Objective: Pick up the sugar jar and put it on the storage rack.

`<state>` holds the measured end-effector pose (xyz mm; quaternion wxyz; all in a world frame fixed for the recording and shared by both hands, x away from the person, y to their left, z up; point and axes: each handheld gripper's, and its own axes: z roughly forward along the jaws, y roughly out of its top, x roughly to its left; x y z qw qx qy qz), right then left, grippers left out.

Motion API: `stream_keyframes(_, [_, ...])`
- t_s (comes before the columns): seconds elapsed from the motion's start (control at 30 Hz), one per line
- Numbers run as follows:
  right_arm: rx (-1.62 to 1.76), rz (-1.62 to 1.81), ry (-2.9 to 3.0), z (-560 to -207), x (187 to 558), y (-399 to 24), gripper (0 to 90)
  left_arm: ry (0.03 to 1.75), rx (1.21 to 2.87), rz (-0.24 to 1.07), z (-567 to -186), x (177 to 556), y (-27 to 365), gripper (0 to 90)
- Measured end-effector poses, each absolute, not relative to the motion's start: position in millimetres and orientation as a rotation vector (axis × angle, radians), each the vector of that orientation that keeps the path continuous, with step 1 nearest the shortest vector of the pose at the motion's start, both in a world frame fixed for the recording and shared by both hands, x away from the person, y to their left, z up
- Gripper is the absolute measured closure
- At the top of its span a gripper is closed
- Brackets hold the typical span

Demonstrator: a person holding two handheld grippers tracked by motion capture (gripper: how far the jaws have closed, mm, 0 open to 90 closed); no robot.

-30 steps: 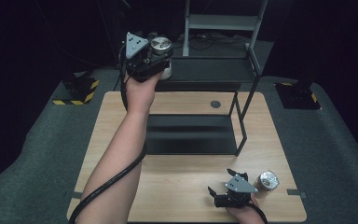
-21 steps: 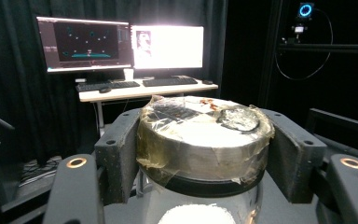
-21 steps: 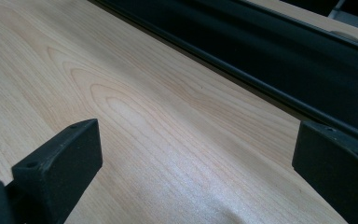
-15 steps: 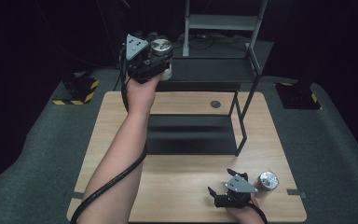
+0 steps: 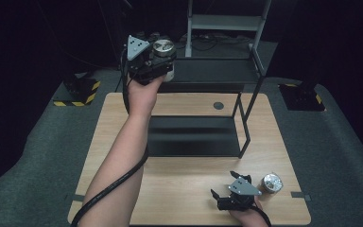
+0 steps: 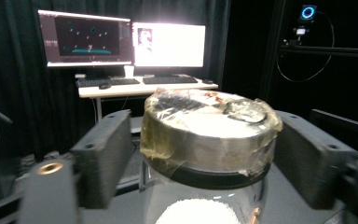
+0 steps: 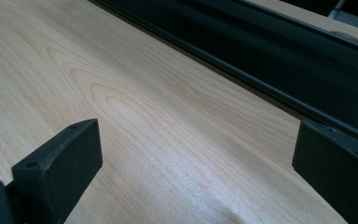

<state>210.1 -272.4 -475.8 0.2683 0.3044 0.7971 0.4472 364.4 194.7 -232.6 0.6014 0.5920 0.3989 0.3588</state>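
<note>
Black curtains and dark floor ring the pale wooden table (image 5: 189,189), where a black metal shelf rack (image 5: 208,75) stands toward twelve o'clock. We see the left gripper (image 5: 163,66) raised at eleven o'clock beside the rack's upper shelf. Its jaws have just been opening, and the clear glass jar with a foil-wrapped silver lid (image 6: 205,135) stands between them with a gap at each side. At five o'clock the right gripper (image 5: 224,187) rests low over the table — jaws wide apart, nothing between them — with a second silver-lidded jar (image 5: 271,182) just beside it.
</note>
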Motion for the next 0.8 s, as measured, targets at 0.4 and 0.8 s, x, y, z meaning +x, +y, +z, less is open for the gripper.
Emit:
stream_keyframes(0.4, [0.816,1.2,2.15,-475.7,209.5,-271.4,0.8,0.911,1.377,0.859,-238.5,350.5,196.9,0.4])
stream_keyframes(0.8, [0.813,1.197,2.15,-475.8,209.4,-270.9,0.8,0.894,1.379,0.856,-243.9,330.6,209.0,0.4])
